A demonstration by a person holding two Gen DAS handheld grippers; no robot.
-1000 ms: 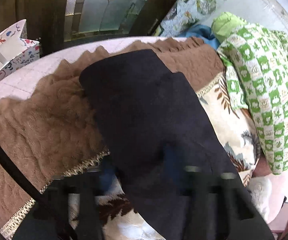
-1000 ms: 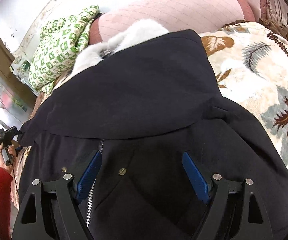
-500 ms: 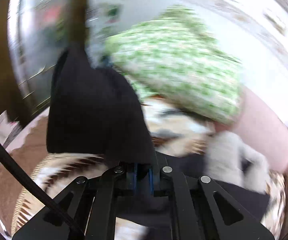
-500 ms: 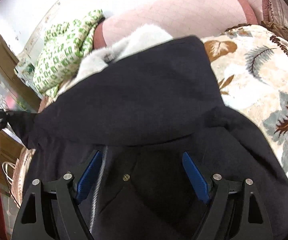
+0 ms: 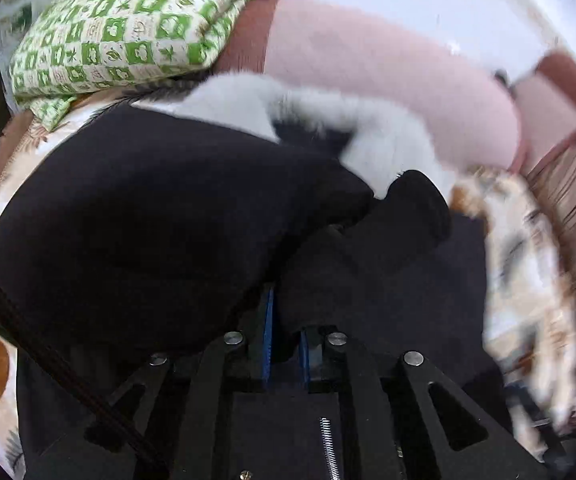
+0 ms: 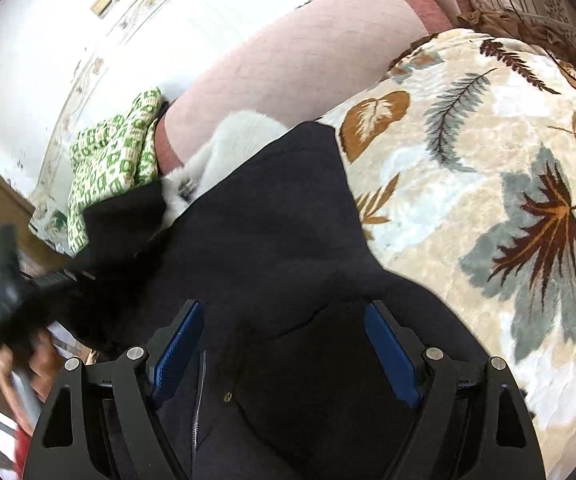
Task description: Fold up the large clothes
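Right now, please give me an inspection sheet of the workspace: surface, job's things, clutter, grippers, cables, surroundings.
Surface: beige plush blanket with leaf print, spread out.
Job's things: dark navy zip jacket with white fur collar, lying on the blanket; one part lifted.
Clutter: green-and-white patterned cloth, beside a long pink bolster cushion.
Grippers: left gripper shut on jacket fabric; right gripper open above the jacket.
Cables: black cable by the left gripper.
Surroundings: white wall.

Black coat (image 6: 288, 240) with white fur trim (image 5: 368, 128); cream leaf-patterned blanket (image 6: 488, 160); green-and-white checked cloth (image 5: 128, 28); pink bolster (image 5: 368, 68)
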